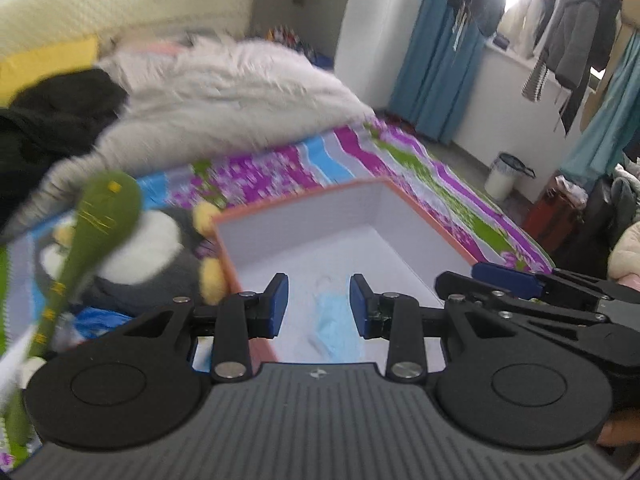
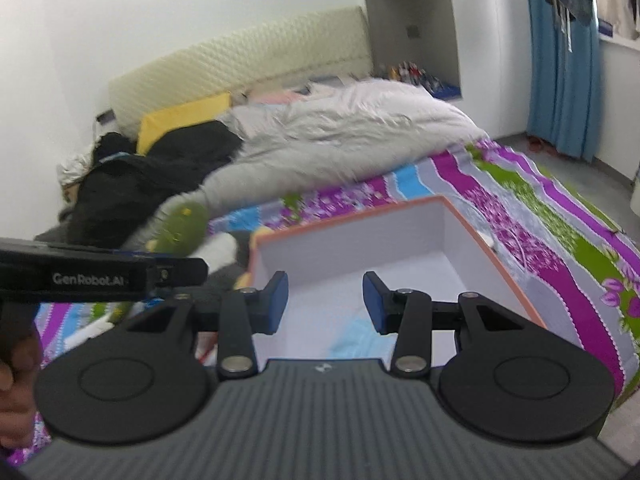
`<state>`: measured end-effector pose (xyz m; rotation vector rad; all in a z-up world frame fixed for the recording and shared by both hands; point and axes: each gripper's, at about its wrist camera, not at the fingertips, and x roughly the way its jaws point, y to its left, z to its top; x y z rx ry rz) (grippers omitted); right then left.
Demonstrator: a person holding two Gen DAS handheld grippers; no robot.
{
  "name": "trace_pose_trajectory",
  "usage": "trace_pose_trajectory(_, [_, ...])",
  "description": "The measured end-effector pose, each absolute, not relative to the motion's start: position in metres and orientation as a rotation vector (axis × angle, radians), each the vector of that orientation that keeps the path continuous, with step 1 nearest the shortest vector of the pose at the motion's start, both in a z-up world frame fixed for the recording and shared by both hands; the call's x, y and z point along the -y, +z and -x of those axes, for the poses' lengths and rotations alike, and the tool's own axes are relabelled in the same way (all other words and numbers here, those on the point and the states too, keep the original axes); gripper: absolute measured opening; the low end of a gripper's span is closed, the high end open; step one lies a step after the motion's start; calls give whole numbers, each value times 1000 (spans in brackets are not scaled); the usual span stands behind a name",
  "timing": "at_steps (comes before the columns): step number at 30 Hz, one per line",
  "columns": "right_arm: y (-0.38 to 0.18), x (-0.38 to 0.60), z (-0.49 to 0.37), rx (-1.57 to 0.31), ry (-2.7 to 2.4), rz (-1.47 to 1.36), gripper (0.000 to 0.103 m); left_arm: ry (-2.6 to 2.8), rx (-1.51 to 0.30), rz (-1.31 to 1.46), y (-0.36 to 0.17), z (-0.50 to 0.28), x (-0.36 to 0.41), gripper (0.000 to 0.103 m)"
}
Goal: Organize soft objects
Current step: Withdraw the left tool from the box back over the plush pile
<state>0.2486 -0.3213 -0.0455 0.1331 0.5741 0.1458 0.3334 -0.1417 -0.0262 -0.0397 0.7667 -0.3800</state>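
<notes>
An orange-rimmed box (image 1: 424,216) (image 2: 500,264) with a white inside lies on the striped bedspread. A light blue soft cloth (image 1: 336,320) (image 2: 360,336) rests on its floor. My left gripper (image 1: 319,304) hangs open above the box with nothing between its blue pads. My right gripper (image 2: 325,302) is also open and empty over the same box; it shows at the right edge of the left wrist view (image 1: 516,280). Left of the box sit a grey and white penguin plush (image 1: 152,248) and a green stuffed toy (image 1: 96,220) (image 2: 180,228).
A white duvet (image 2: 352,132), a black garment (image 2: 148,184) and a yellow pillow (image 2: 180,120) fill the head of the bed. Blue curtains (image 1: 436,52), hanging clothes (image 1: 572,28) and a white bin (image 1: 504,176) stand to the right on the floor.
</notes>
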Motion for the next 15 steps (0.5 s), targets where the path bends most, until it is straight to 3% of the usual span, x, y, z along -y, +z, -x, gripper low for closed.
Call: trace_pose_trajectory(15, [-28, 272, -187, -488, 258, -102, 44, -292, -606, 70, 6, -226, 50, 39])
